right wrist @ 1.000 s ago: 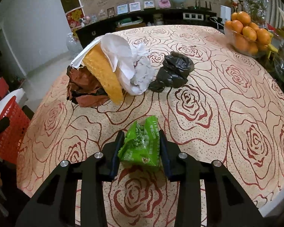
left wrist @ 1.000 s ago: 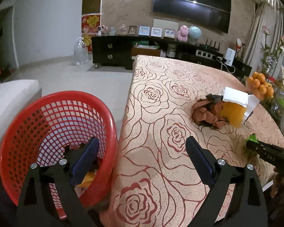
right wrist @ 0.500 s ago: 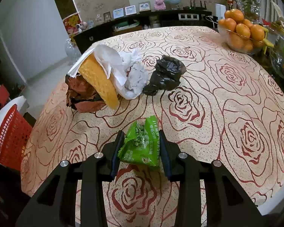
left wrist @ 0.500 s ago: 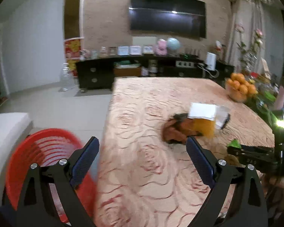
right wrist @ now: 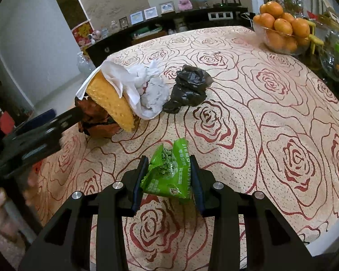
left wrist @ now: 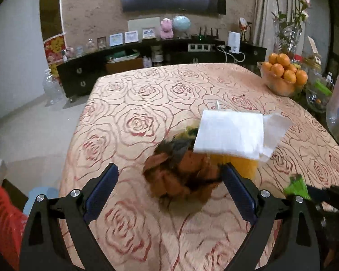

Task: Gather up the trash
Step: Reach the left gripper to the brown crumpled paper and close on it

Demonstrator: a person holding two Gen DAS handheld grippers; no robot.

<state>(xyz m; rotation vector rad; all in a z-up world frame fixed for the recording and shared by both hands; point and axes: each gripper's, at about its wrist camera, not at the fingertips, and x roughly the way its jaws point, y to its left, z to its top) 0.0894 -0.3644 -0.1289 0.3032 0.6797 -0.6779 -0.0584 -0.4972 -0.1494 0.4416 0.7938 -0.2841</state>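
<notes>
Left wrist view: my left gripper (left wrist: 169, 192) stands wide open with nothing between its jaws. It points at the crumpled brown paper wrapper (left wrist: 183, 178), which lies on the rose-patterned beige tablecloth (left wrist: 142, 103) just ahead of the fingers and is blurred. A flat white folded napkin (left wrist: 230, 133) rests on top of the pile, with a yellow perforated sponge-like piece (left wrist: 237, 167) beneath it. The red plastic mesh basket (left wrist: 2, 214) shows only as a sliver at the lower left edge, beside the table; its contents are not visible here. The glass bowl of oranges (left wrist: 284, 76) at the far right is not trash.

Right wrist view: my right gripper (right wrist: 168, 174) is clamped on a green crinkled snack packet (right wrist: 169, 171), held just above the tablecloth. Ahead lie the brown wrapper, the yellow piece, a crumpled white tissue wad (right wrist: 151, 92) and a crumpled black plastic bag (right wrist: 189, 88), the tissue touching the bag. The left gripper enters from the left edge, its fingers next to the brown wrapper.

Status, as I judge it: one item is in hand but not yet deposited. Four items or so are left on the table. The brown wrapper appears to be the next pick for the left gripper.
</notes>
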